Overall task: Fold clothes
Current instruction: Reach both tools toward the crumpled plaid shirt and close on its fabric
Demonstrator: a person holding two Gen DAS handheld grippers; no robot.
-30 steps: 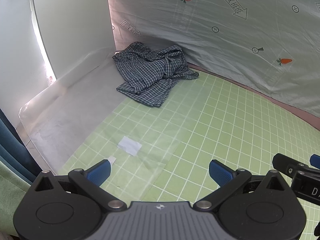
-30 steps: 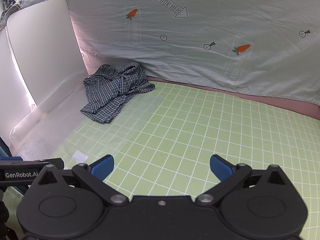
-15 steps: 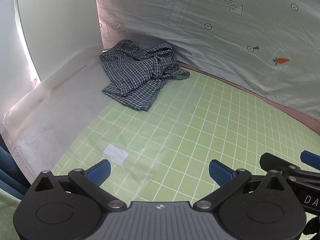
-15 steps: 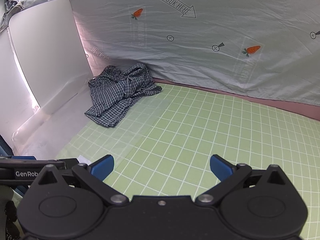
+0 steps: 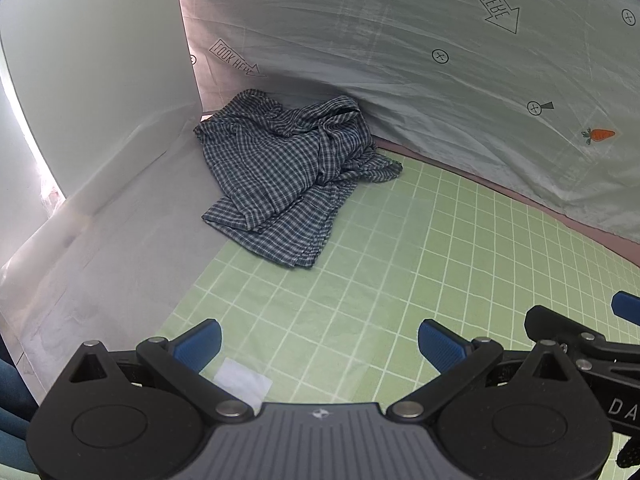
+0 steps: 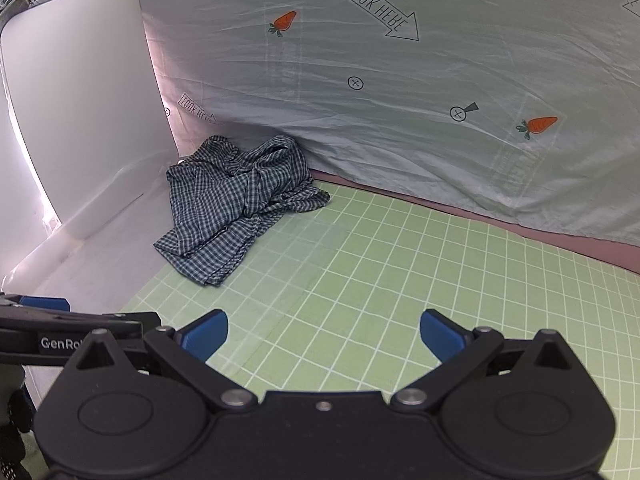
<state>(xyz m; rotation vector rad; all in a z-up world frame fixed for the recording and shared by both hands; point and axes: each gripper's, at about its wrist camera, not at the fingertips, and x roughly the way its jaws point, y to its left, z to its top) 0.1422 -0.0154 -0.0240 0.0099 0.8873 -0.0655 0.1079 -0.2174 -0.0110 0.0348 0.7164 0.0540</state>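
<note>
Both tongs, left tongs (image 5: 318, 346) and right tongs (image 6: 324, 334), hang spread and empty, now closer to the crumpled checked shirt (image 5: 286, 178) at centre-left; grasping comes next, likely.

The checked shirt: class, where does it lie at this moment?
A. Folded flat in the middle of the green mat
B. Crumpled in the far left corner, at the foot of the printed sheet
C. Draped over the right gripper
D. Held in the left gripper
B: the checked shirt is a crumpled heap against the printed sheet, while the left gripper and right gripper are open and empty.
</note>
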